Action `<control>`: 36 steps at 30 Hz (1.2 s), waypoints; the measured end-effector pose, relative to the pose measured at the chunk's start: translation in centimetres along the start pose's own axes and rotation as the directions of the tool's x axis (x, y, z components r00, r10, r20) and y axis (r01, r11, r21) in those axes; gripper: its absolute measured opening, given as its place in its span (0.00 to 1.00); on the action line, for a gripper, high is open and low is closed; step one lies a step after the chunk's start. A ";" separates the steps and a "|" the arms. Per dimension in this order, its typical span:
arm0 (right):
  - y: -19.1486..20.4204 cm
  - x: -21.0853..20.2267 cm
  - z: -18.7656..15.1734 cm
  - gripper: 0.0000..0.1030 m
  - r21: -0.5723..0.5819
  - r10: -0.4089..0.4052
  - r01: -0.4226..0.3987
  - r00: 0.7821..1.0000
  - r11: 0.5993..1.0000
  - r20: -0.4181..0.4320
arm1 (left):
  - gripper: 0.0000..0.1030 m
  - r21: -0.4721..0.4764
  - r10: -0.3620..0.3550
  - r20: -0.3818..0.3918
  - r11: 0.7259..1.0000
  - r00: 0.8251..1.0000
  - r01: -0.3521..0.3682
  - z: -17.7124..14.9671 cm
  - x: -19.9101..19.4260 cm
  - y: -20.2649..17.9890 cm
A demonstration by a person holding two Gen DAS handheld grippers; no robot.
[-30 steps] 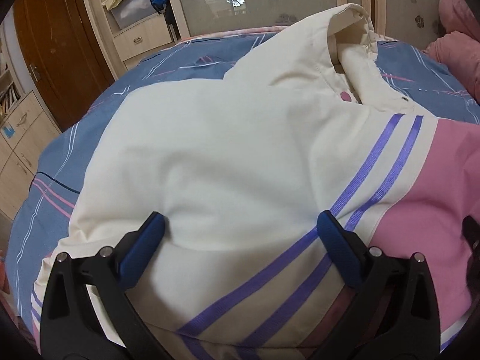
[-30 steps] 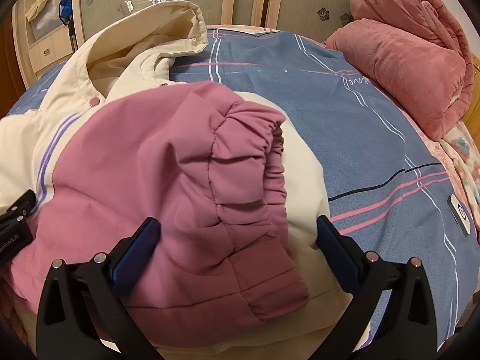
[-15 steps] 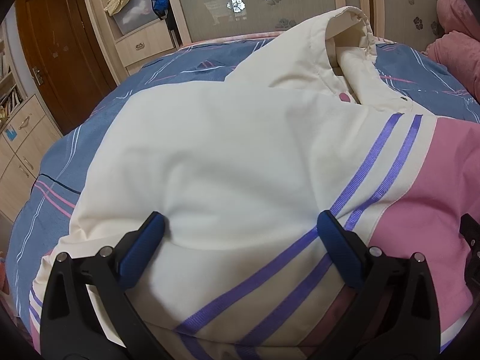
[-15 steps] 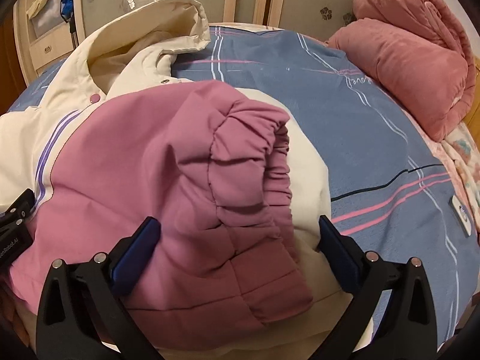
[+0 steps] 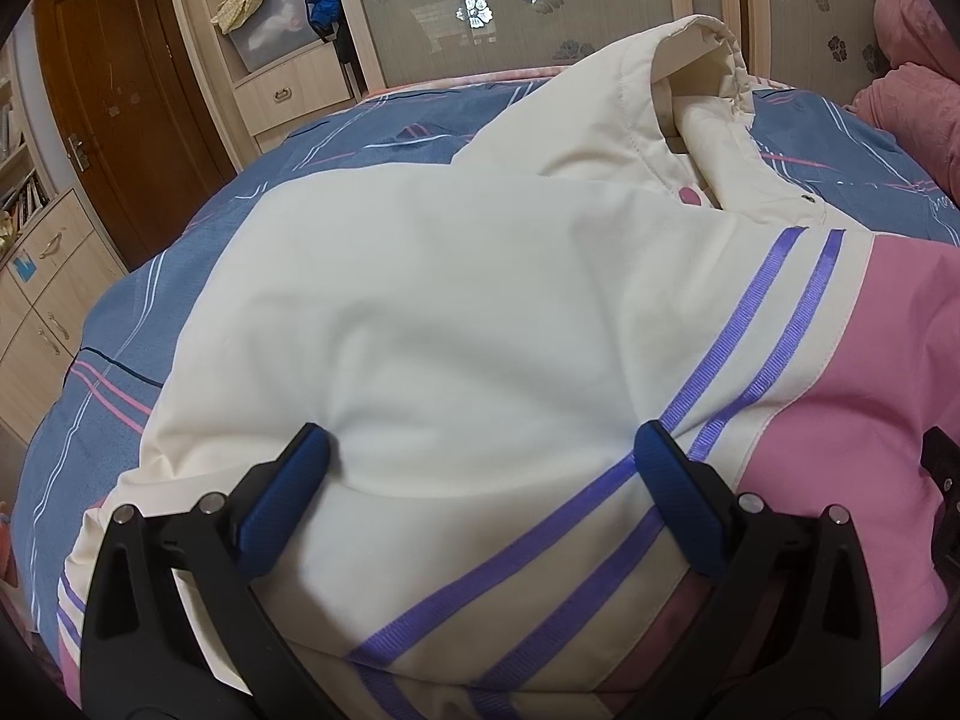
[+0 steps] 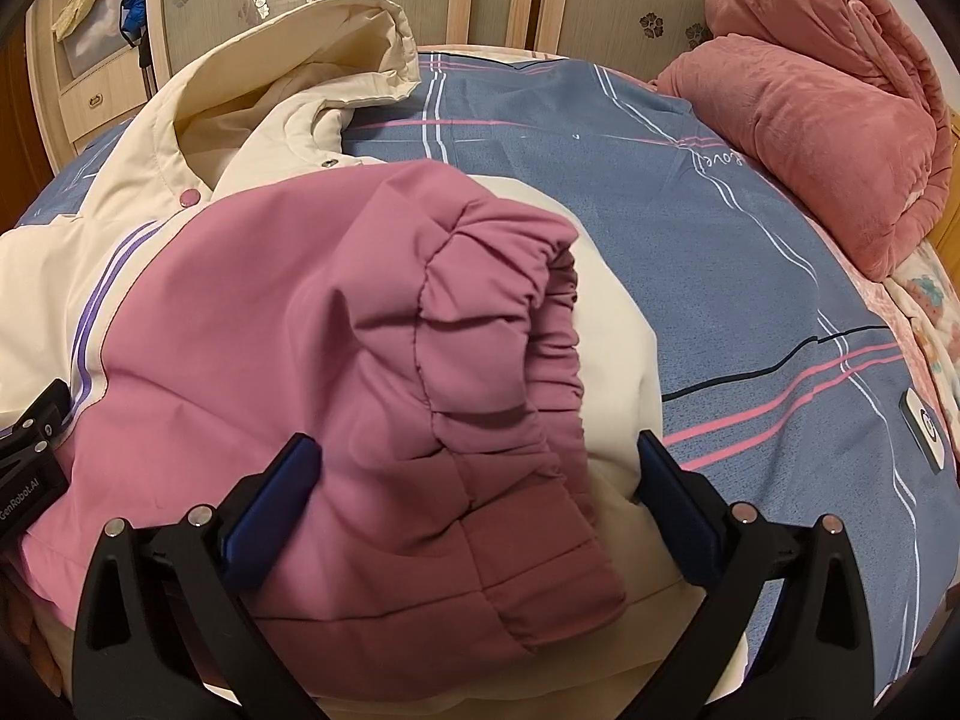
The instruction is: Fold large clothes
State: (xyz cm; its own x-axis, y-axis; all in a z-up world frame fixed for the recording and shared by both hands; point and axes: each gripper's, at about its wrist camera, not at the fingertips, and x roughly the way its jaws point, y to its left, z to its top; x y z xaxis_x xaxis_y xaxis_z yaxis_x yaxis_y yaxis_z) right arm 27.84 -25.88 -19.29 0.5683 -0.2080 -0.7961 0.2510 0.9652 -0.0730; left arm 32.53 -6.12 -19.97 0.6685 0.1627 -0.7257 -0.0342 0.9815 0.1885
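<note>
Jacket [image 5: 480, 312] spread on bed [image 6: 750, 276], directly under and ahead of both tools. Left gripper [image 5: 480, 468] and right gripper [image 6: 477, 468] spread wide, gripping nothing. Hood [image 5: 678, 96] farthest ahead; folded sleeve [image 6: 480, 330] nearest right gripper.

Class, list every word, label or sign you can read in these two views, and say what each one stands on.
"GenRobot.AI": white print on the left gripper, at the right-wrist view's left edge.
"love": script on the bedsheet by the pink quilt; its start is hidden.
White patch on the bedsheet: round logo, unreadable.
</note>
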 end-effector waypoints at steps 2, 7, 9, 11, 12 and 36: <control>-0.1 -0.1 0.0 0.99 0.000 0.000 0.000 1.000 1.000 0.000 | 0.98 0.000 0.000 0.000 1.000 1.000 0.000 0.0 0.0 0.0; 0.0 -0.1 0.0 0.99 0.000 0.000 0.000 1.000 1.000 0.000 | 0.98 0.000 -0.001 0.000 1.000 1.000 0.001 0.0 0.0 0.0; 0.0 -0.1 0.0 0.99 0.000 0.000 0.000 1.000 1.000 0.000 | 0.98 0.000 0.000 0.000 1.000 1.000 0.000 0.0 0.0 0.0; -0.1 -0.1 0.0 0.99 0.000 -0.001 0.001 1.000 1.000 0.000 | 0.98 0.000 -0.001 0.000 1.000 1.000 0.001 0.0 0.0 0.0; 0.0 -0.1 0.0 0.99 0.000 -0.001 0.001 1.000 1.000 0.000 | 0.98 0.000 0.000 0.000 1.000 1.000 0.000 0.0 0.1 0.0; 0.2 -0.5 0.3 0.99 0.012 -0.010 0.009 1.000 1.000 0.027 | 0.98 -0.102 0.027 -0.043 0.994 0.999 -0.031 -0.3 0.5 4.3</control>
State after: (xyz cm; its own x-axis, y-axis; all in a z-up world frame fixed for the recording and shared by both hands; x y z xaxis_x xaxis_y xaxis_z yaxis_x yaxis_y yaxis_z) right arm 27.87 -25.60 -18.77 0.5868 -0.2214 -0.7789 0.2652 0.9614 -0.0735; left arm 32.49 -1.77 -19.71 0.6347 0.1933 -0.7482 -0.1311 0.9811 0.1423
